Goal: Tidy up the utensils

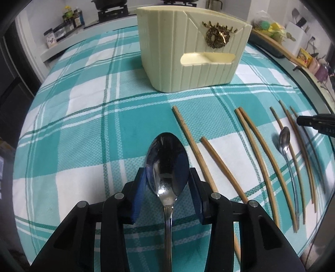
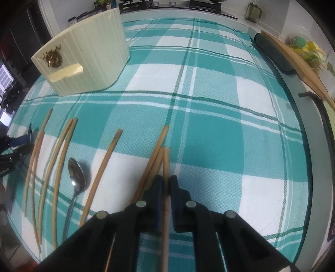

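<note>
teal plaid tablecloth (image 1: pixel 83 129), stove (image 2: pixel 171 5) behind

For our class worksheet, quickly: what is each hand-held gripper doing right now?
Left hand-held gripper: closed on the big spoon, pads at the bowl's edges.
Right hand-held gripper: shut on one chopstick.

Polished metal, matt wood, woven cloth, ribbed plastic

The large spoon (image 1: pixel 167 165) is mirror-glossy metal with a fluted handle; the small spoon (image 2: pixel 77 174) is equally shiny. The chopsticks (image 1: pixel 258 152) look like matt, pale wood. The checked cloth (image 2: pixel 209 117) covering the desk has a coarse waffle weave. The cream holder (image 1: pixel 188 54) is smooth ribbed plastic with a glittery brass-coloured ornament (image 1: pixel 218 34). The tongs are matt black plastic with blue pads (image 1: pixel 137 196).
</note>
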Demonstrator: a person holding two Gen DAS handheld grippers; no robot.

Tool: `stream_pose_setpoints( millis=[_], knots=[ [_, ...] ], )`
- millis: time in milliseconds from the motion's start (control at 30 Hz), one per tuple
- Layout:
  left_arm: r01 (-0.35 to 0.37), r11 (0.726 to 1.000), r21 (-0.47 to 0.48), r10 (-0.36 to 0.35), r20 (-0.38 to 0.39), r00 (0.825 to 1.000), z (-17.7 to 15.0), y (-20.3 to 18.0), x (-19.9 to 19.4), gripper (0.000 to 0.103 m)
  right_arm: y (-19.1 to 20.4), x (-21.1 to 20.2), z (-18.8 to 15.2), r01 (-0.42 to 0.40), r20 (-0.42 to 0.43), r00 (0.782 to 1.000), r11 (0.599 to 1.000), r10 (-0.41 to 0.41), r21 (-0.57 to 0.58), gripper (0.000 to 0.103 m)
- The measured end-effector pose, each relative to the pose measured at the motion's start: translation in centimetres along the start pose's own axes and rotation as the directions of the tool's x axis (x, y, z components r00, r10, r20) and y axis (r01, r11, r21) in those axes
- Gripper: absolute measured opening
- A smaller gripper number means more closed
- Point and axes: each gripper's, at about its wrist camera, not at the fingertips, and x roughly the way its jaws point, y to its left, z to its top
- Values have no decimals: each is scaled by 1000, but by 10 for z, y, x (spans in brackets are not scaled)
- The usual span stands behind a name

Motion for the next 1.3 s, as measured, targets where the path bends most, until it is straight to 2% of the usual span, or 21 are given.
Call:
stream_pose_setpoints(
  millis=[133,233,400,567,733,767,800,933,1000,1067,1133,1200,1300],
  knots=[
    [3,1000,-20,-2,83,997,-2,8,-37,41,-4,-25,-3,-51,71,996,997,47,50,7],
    [17,999,-38,-11,157,988,-4,13,-72,41,-2,-55,-9,-101,142,986,993,91,67,7],
    [49,997,-53,-32,276,961,-6,17,-126,41,8,-108,-20,-158,259,956,986,138,57,7],
    [68,996,-65,-41,358,933,-4,20,-158,41,22,-154,-27,-148,377,917,989,131,16,7],
    [74,994,-76,-40,377,926,2,21,-161,40,35,-180,-31,-115,469,876,993,107,-13,7],
    [90,994,-69,-58,375,925,4,22,-160,3,38,-183,-30,-103,486,868,995,99,-19,7],
    [87,993,-76,-54,359,932,7,22,-158,4,40,-186,-29,-93,502,860,995,93,-25,7],
    [110,989,-94,-72,344,936,10,28,-154,3,42,-194,-23,-108,537,837,994,102,-20,7],
    [97,991,-95,-59,340,939,12,30,-149,1,44,-195,-19,-112,543,833,993,107,-24,7],
    [113,986,-120,-70,319,945,13,36,-142,1,44,-195,-16,-116,544,832,993,109,-22,7],
    [129,982,-137,-81,315,946,14,41,-140,0,44,-195,-15,-124,545,831,992,115,-21,7],
    [117,983,-140,-68,314,947,14,43,-140,0,44,-195,-16,-127,550,827,992,116,-19,7],
    [108,982,-155,-62,275,959,17,48,-132,1,42,-197,-17,-137,552,825,990,122,-15,7]
  ],
)
